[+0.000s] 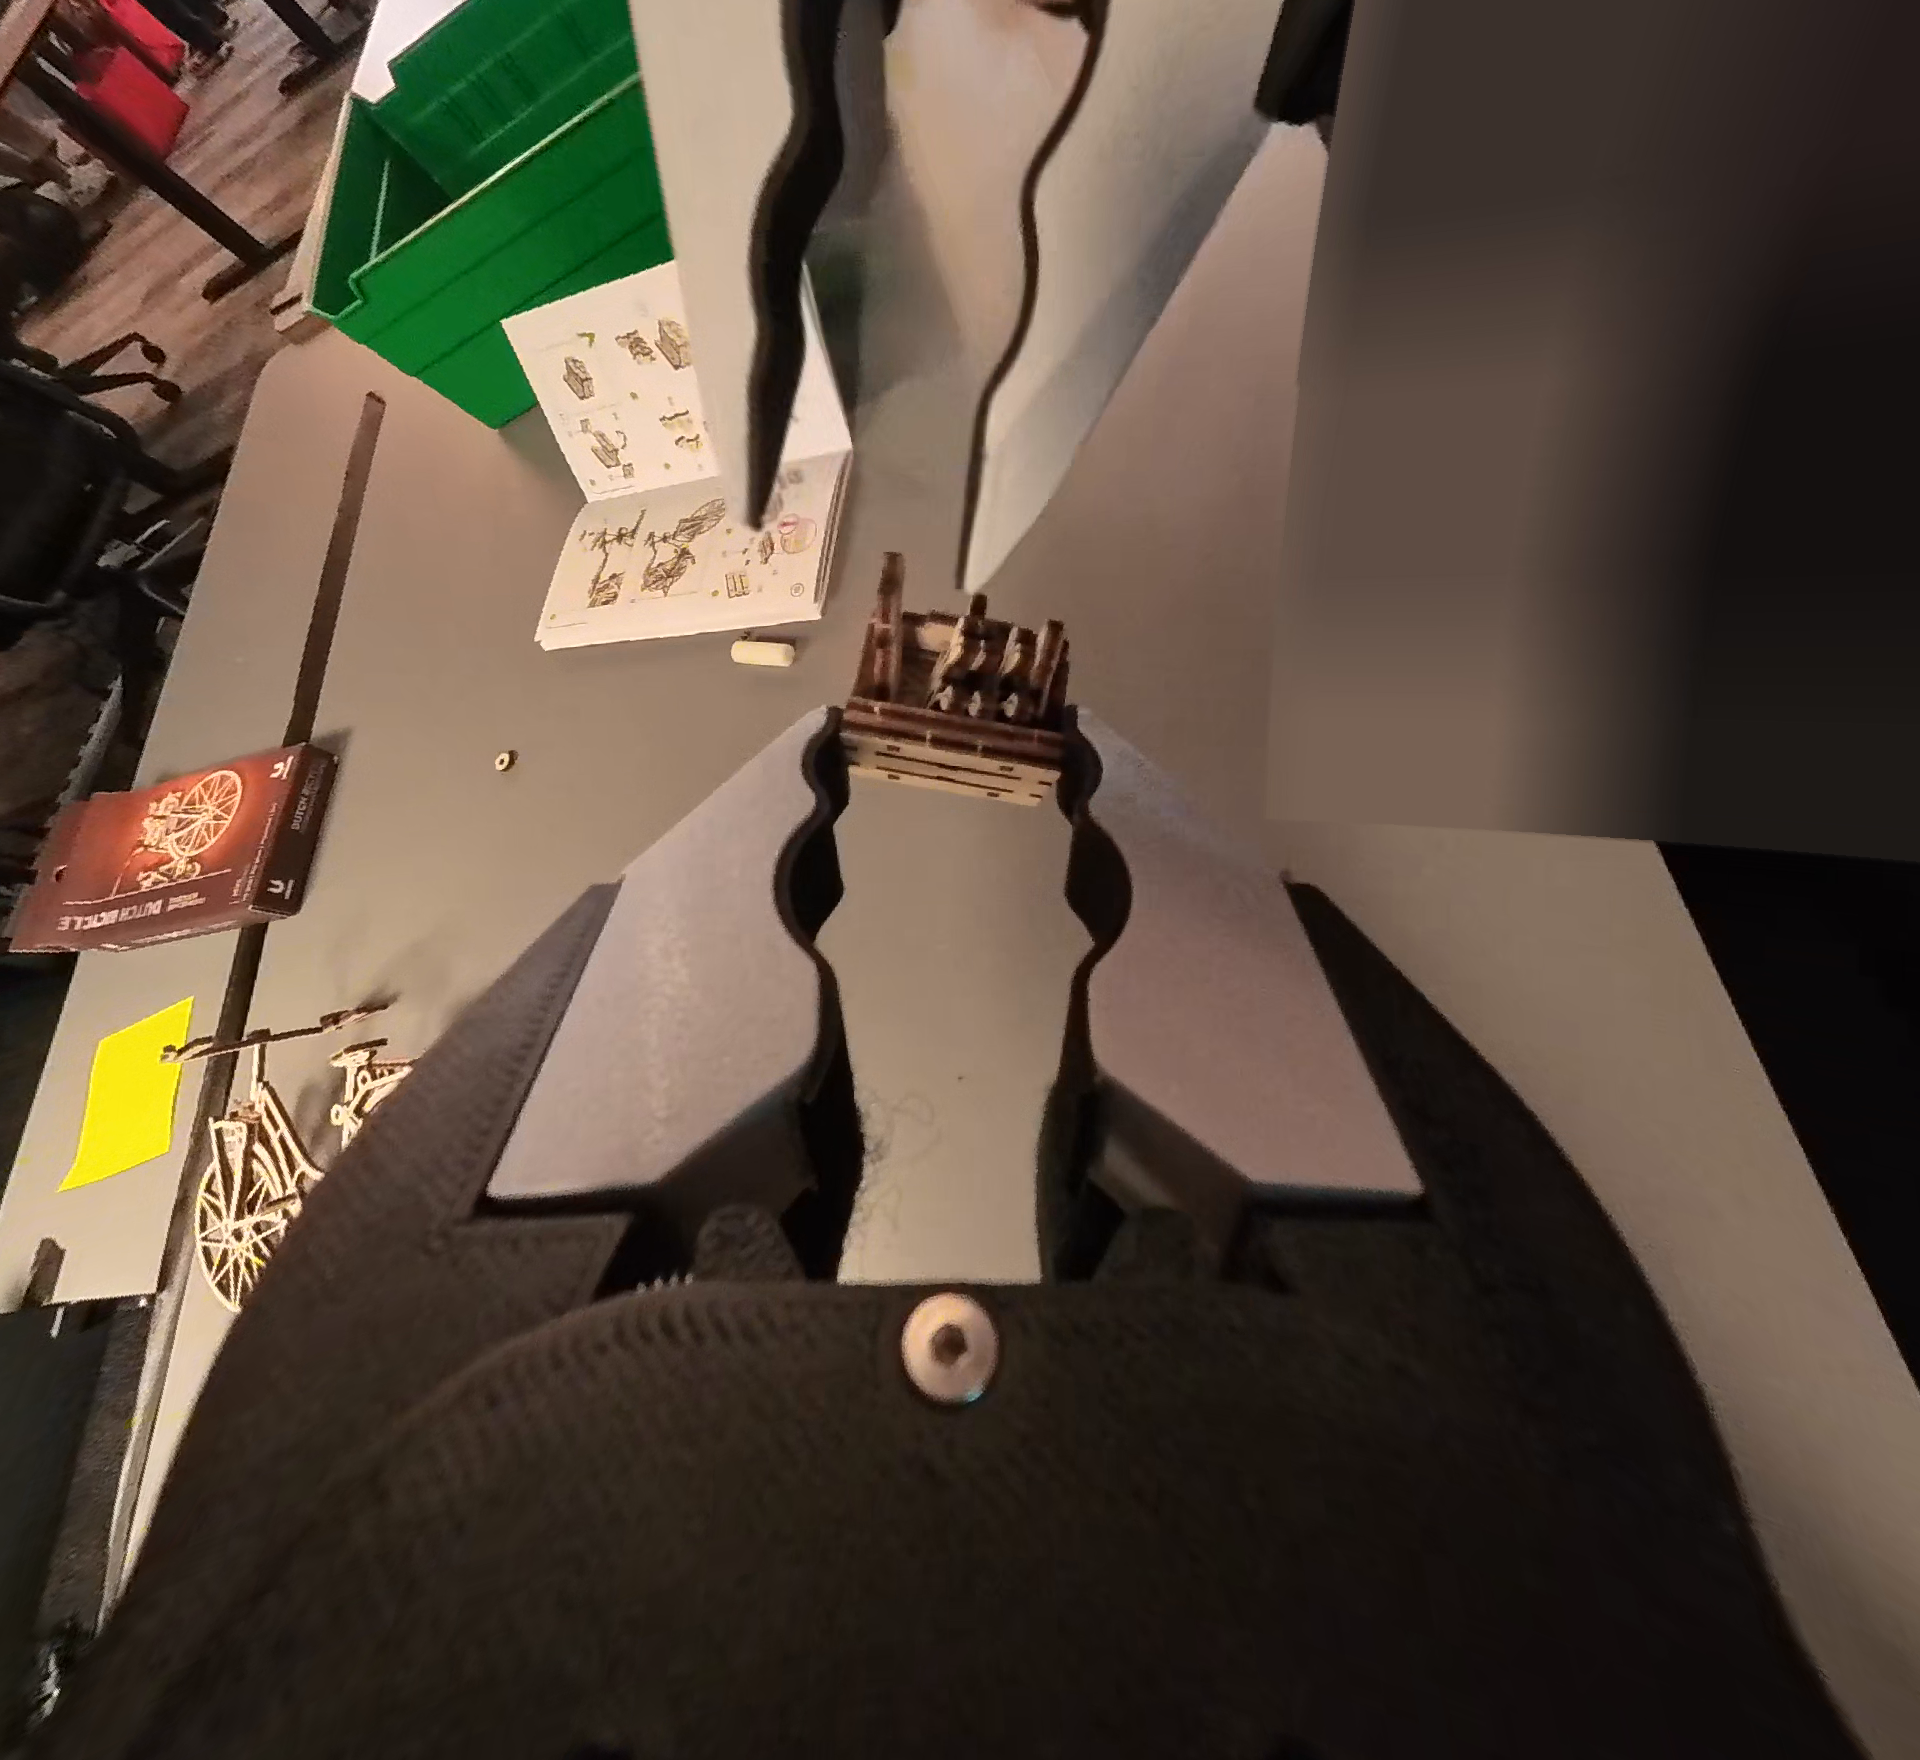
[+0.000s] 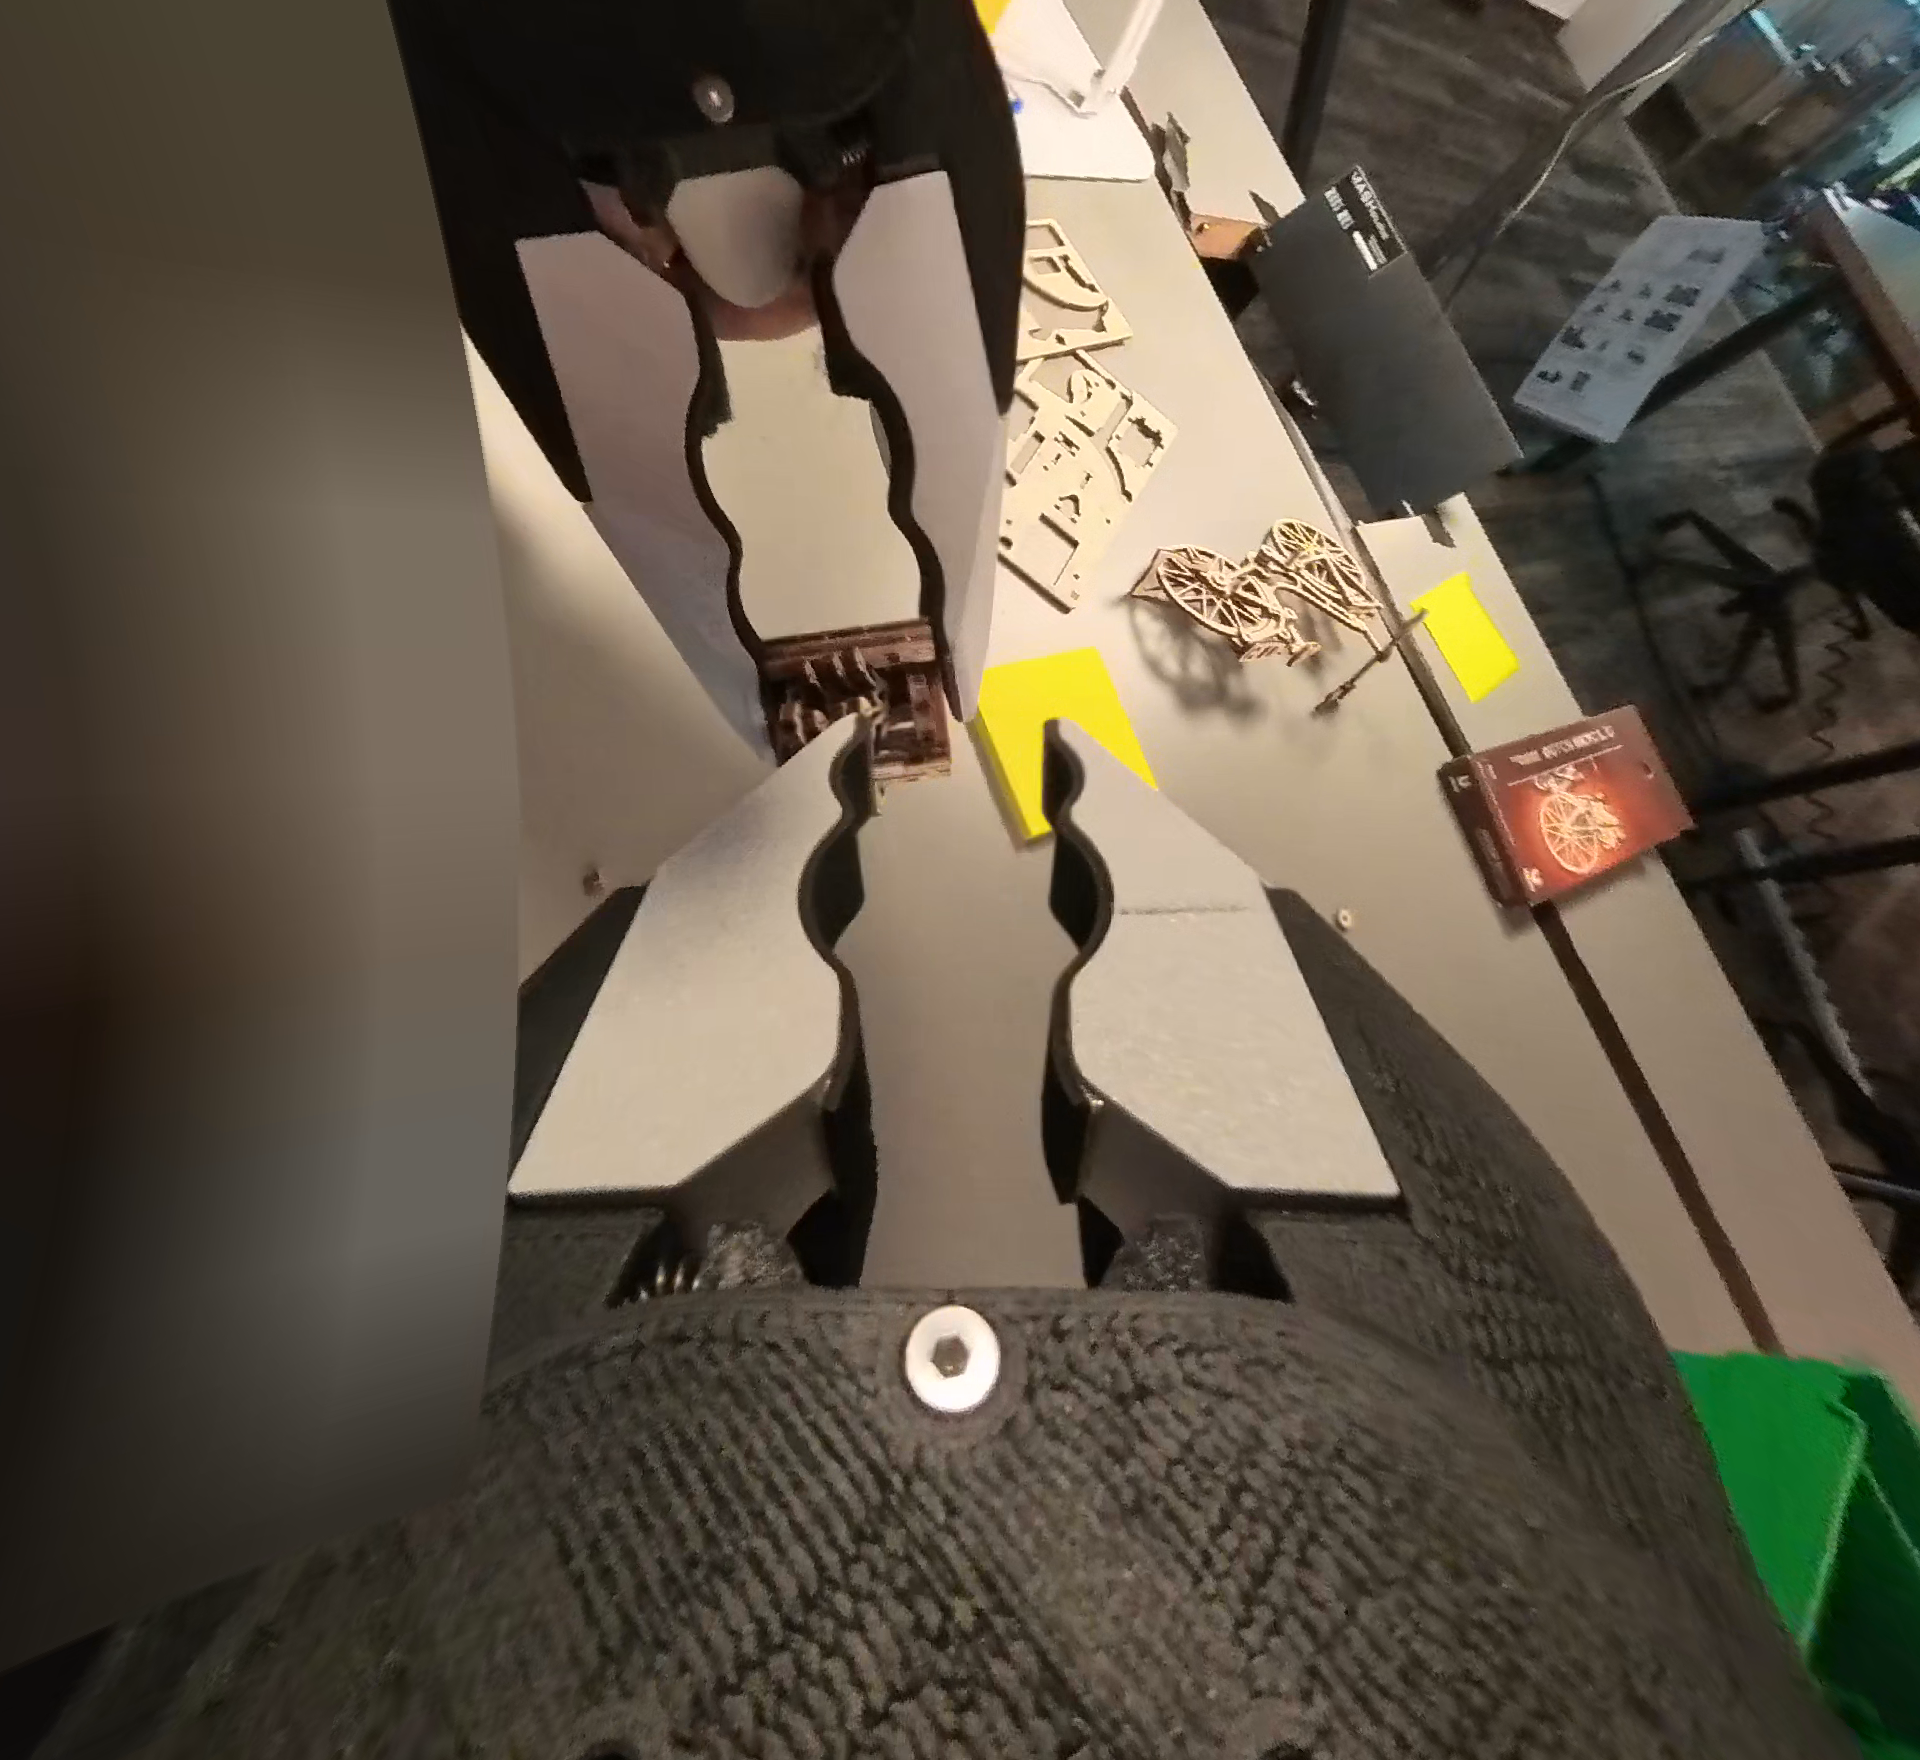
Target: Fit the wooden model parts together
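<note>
Holding the wooden model point(image 1: 951, 708) at its fingertips, the left gripper point(image 1: 951, 754) is clamped on the part's lower edge above the grey table point(image 1: 436, 630). We see the right gripper point(image 2: 956, 734) facing it, its 2 fingers spread with nothing between them; 1 fingertip point(image 2: 857, 744) lies just beside the model, and whether it touches we cannot tell. Near the work lie an open instruction booklet point(image 1: 686, 557), a green bin point(image 1: 488, 183), a small white piece point(image 1: 764, 651) and a dark product box point(image 1: 166, 848). A finished wooden bicycle point(image 2: 1252, 588), cut-out wooden sheets point(image 2: 1081, 463) and a yellow note point(image 2: 1039, 723) lie beyond the grippers.
</note>
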`<action>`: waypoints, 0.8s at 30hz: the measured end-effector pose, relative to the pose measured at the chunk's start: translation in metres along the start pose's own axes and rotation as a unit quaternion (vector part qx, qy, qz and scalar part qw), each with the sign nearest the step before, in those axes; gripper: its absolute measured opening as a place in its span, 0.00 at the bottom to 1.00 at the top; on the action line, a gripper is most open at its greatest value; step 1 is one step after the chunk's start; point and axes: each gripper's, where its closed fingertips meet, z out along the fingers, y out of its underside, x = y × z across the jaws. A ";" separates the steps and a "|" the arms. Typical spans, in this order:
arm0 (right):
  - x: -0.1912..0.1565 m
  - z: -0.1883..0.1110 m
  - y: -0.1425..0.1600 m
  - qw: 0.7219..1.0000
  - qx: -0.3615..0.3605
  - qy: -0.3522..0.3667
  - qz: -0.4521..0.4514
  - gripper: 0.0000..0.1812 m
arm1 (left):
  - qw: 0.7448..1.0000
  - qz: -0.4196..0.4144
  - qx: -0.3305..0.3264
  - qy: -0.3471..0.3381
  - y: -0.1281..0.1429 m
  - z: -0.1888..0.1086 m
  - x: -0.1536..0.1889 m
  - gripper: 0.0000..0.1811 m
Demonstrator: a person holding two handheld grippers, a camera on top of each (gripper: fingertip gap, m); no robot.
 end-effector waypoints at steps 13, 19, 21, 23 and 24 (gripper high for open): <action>-0.002 0.006 0.001 1.000 -0.012 -0.008 0.001 0.16 | 1.000 0.008 0.001 0.006 0.000 0.000 0.003 0.22; -0.001 0.007 0.002 1.000 -0.016 -0.007 0.000 0.16 | 1.000 0.010 -0.001 0.003 0.000 -0.001 0.002 0.22; 0.000 0.006 0.003 1.000 -0.020 -0.005 0.000 0.16 | 1.000 0.009 -0.001 0.005 0.000 -0.001 0.002 0.22; 0.000 0.007 0.003 1.000 -0.021 -0.006 0.000 0.16 | 1.000 0.009 -0.001 0.004 0.000 -0.001 0.002 0.22; -0.001 0.007 0.003 1.000 -0.022 -0.008 -0.001 0.16 | 1.000 0.010 -0.002 0.005 0.001 0.000 0.002 0.22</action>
